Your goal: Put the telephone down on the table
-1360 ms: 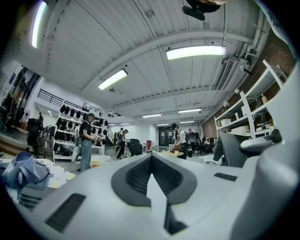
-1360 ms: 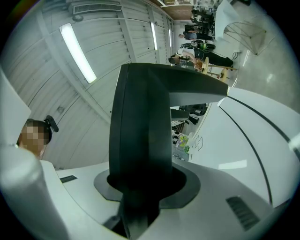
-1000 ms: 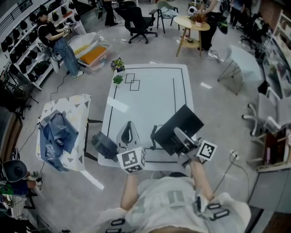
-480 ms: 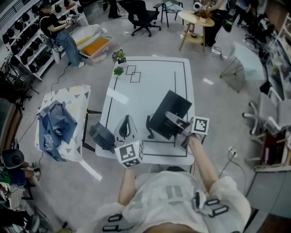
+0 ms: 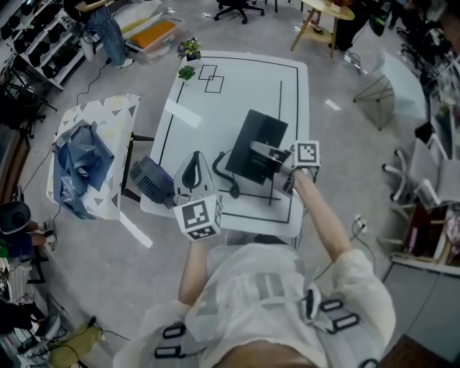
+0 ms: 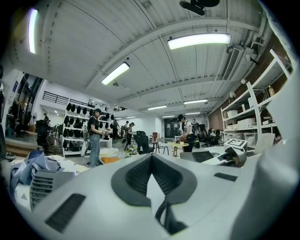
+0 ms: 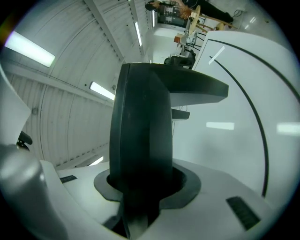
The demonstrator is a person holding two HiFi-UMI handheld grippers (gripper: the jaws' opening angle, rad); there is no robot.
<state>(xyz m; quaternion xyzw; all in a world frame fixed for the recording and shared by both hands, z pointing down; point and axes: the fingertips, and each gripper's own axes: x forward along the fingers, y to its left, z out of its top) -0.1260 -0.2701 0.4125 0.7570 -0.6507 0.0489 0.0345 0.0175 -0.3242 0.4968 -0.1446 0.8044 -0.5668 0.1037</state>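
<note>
The black telephone [image 5: 255,147] is a flat dark slab held tilted over the near right part of the white table [image 5: 230,93]. My right gripper [image 5: 264,152] is shut on its near edge. In the right gripper view the telephone [image 7: 140,126] stands up between the jaws of my right gripper [image 7: 140,187] and fills the middle. A black cord [image 5: 228,183] hangs from it towards the table. My left gripper [image 5: 192,171] hovers at the table's near left edge, jaw tips together, holding nothing. In its own view my left gripper [image 6: 151,161] points across the room.
A dark ribbed box [image 5: 151,180] sits at the table's left edge. Left of it stands a side table with a blue cloth [image 5: 86,169]. Small plants [image 5: 188,50] are at the far left corner. Black tape lines [image 5: 280,86] mark the tabletop. A person [image 5: 100,21] stands at the back left.
My right gripper has carried the telephone leftward and farther over the table. My left gripper has barely moved. The head view has shifted, so the table sits higher in the picture.
</note>
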